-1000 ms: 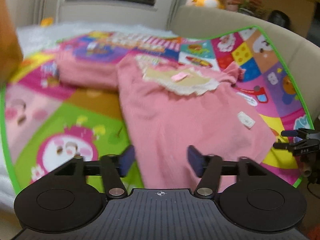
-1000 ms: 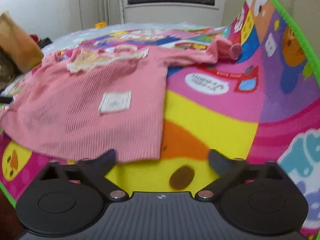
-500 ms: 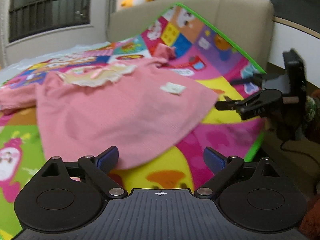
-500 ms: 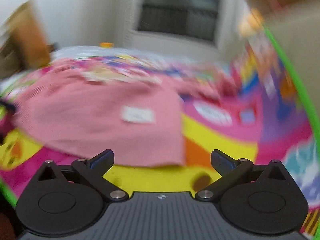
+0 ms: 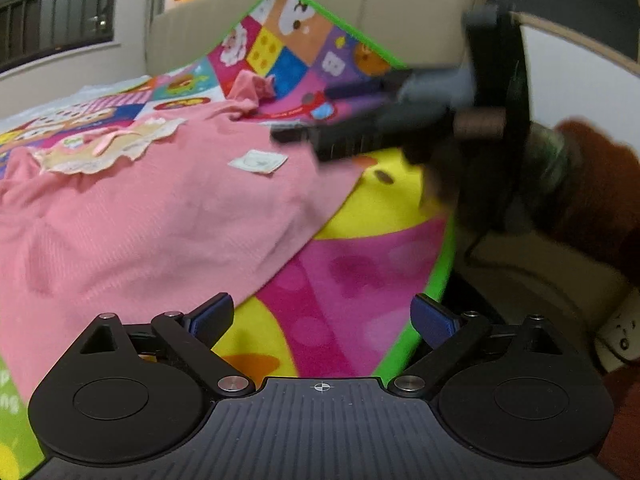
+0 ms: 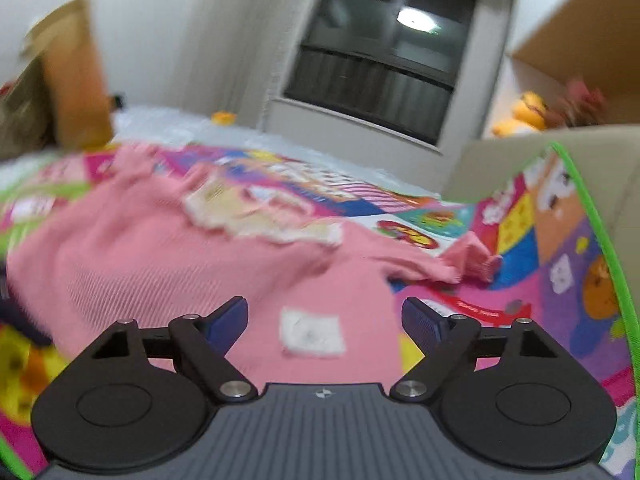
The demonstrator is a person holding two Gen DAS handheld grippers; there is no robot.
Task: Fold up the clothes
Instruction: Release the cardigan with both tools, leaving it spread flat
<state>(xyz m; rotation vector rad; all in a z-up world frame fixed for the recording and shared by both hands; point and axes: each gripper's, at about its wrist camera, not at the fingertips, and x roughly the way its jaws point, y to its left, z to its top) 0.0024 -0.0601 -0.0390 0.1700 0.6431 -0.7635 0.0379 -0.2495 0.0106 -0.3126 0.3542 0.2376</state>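
2 hand-held grippers, left (image 5: 322, 316) and right (image 6: 325, 317), spread wide, empty, over pink top (image 5: 160, 216).

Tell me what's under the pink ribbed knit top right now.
The pink ribbed knit top lies on the colourful cartoon-print play mat, which shows all around it. Whatever the mat carries beneath the fabric is covered.

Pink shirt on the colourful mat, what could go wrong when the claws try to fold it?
1. The pink shirt lies rumpled, with one sleeve bunched, so a fold may come out crooked.
2. Both claws, left claw and right claw, are open and hold nothing. The right one hangs over the middle of the shirt, near the white label, not an edge, so it might pinch a lump.
3. The play mat could get pinched along with the hem.
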